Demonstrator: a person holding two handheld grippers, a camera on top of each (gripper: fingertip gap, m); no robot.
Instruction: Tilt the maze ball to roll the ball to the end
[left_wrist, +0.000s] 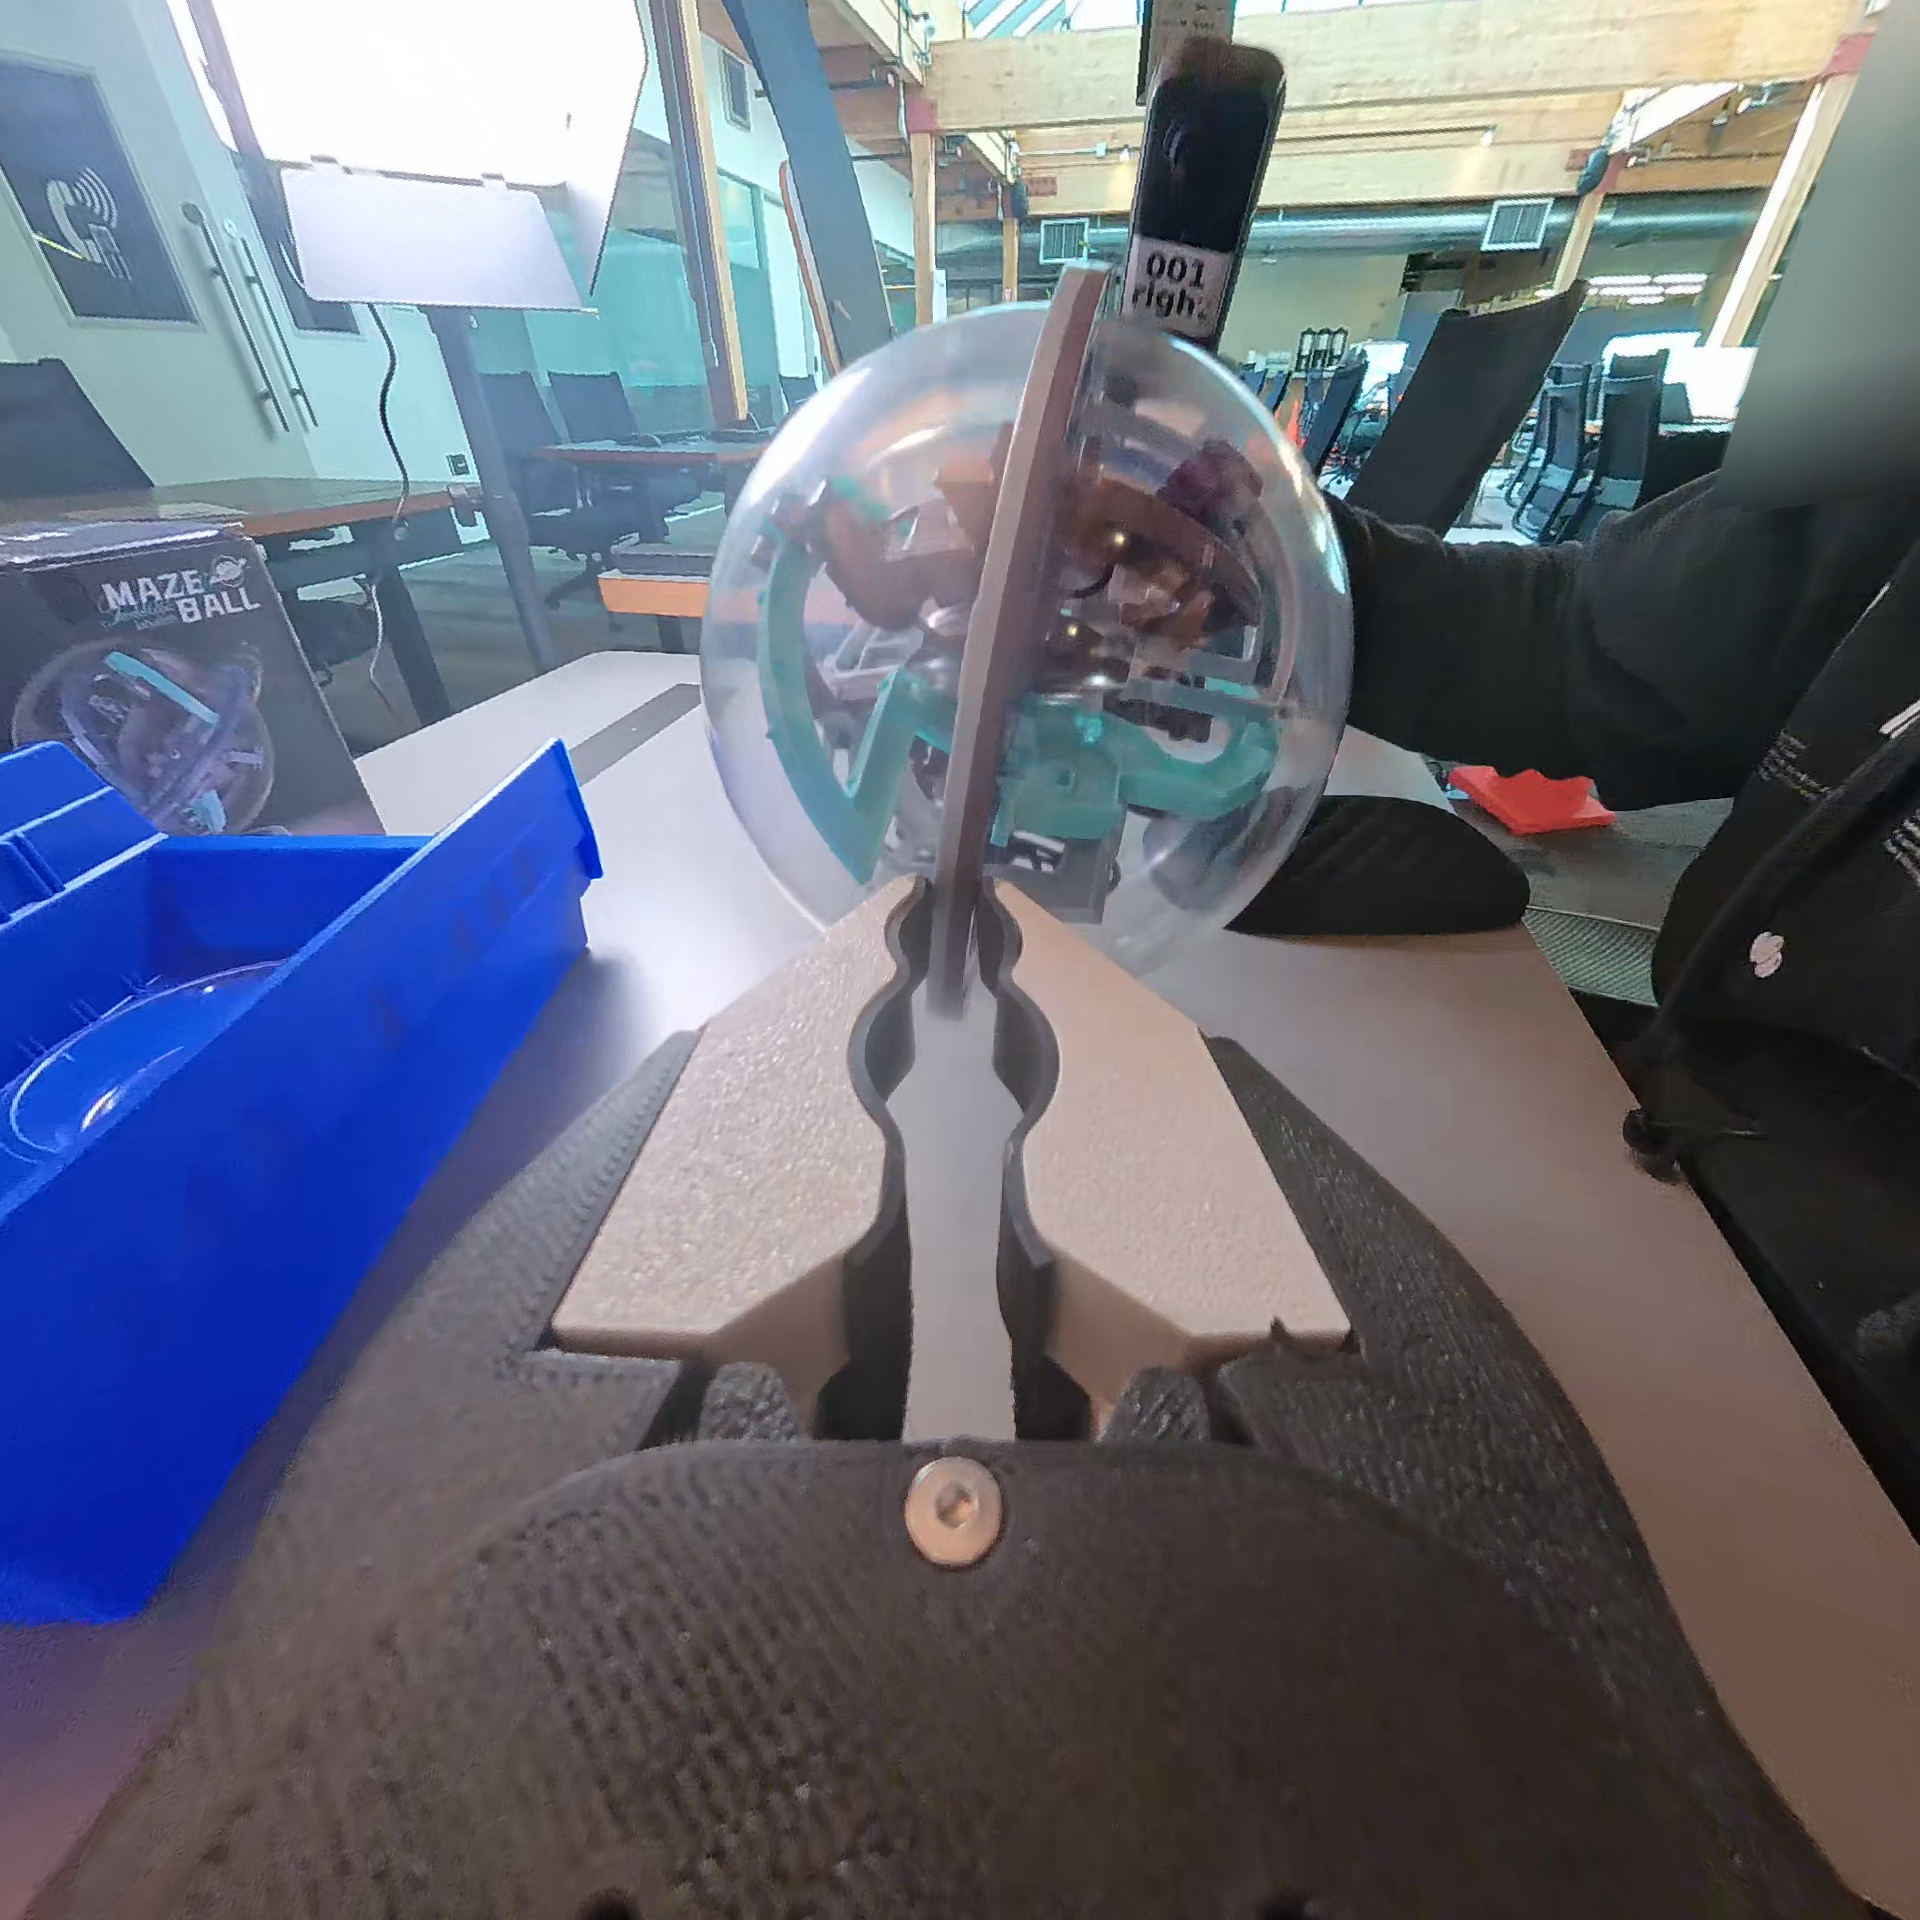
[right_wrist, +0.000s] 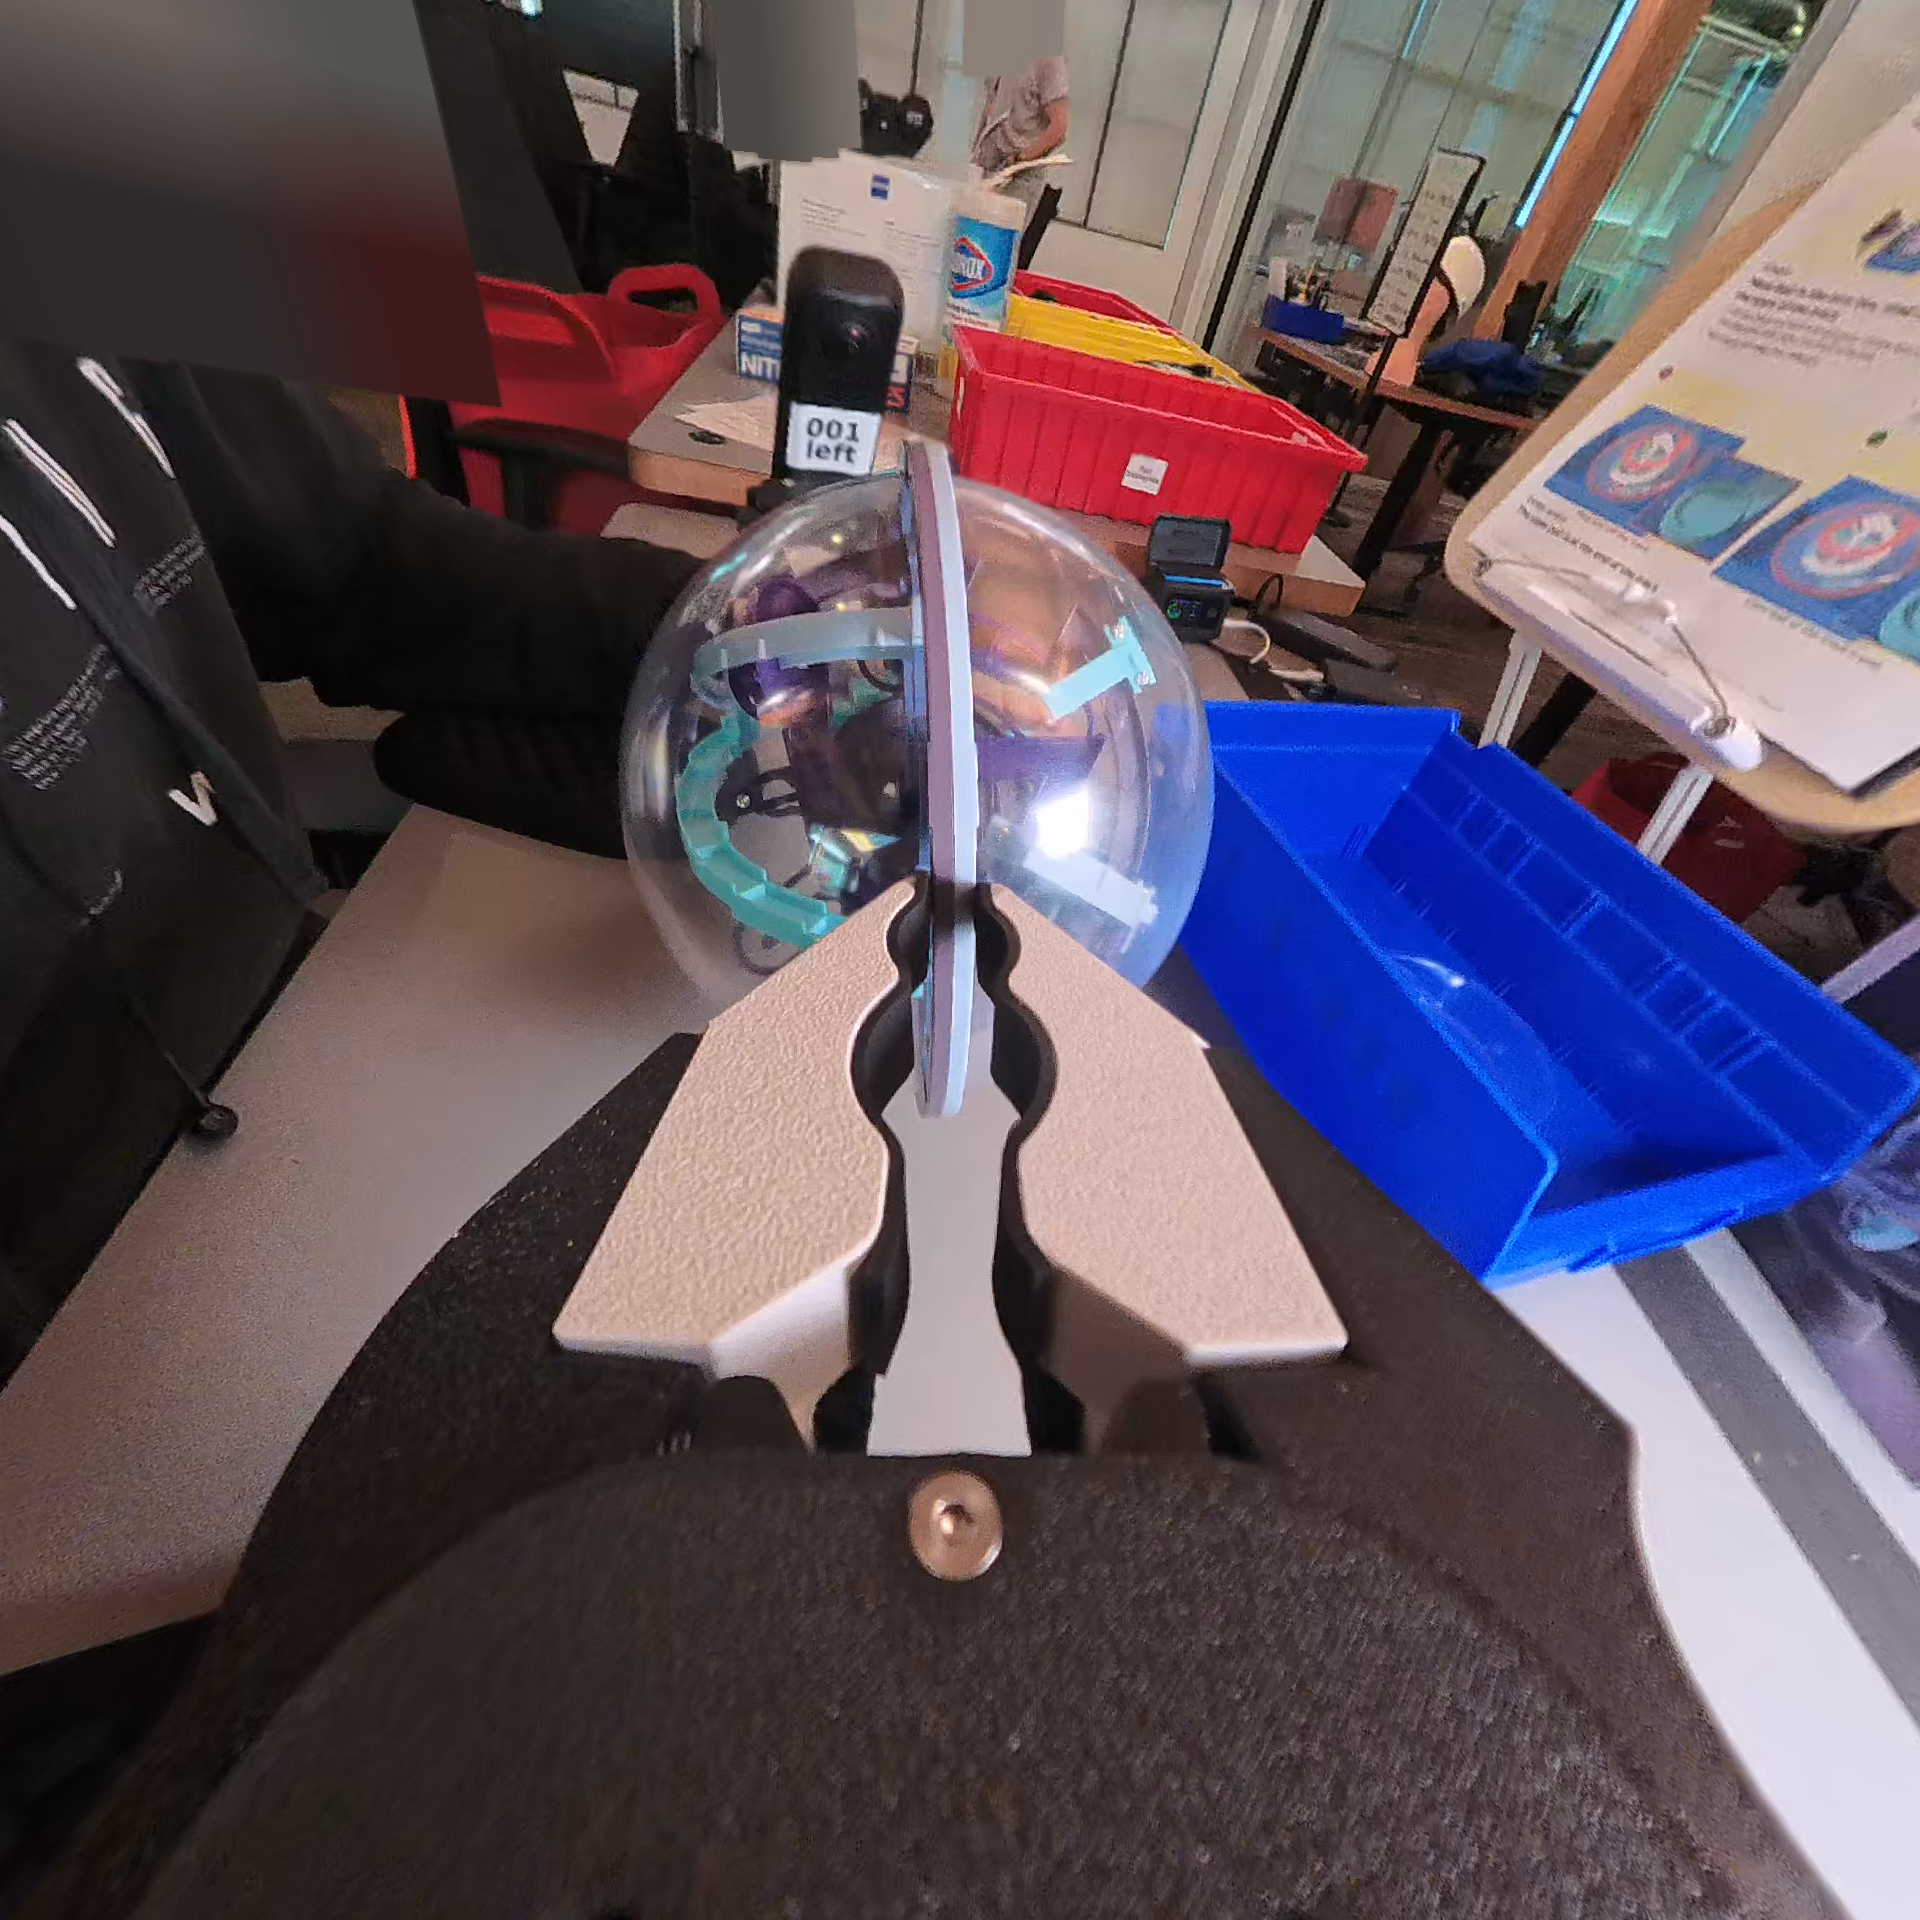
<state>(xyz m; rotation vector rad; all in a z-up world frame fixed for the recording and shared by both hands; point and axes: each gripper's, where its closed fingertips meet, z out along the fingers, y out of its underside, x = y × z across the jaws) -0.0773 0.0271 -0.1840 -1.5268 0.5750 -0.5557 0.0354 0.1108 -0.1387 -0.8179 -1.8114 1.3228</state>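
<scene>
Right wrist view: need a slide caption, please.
Right tool clamps the flat rim of the clear maze ball, blue bin alongside.

There's a blue bin (left_wrist: 312, 1039) on the table (left_wrist: 1351, 1091), with a dark printed box (left_wrist: 177, 675) right behind it. Farther back sit a red bin (right_wrist: 1122, 447), a yellow bin (right_wrist: 1101, 322) and a wipes canister (right_wrist: 982, 260). A clipboard with picture sheets (right_wrist: 1714, 499) leans off to one side.
</scene>
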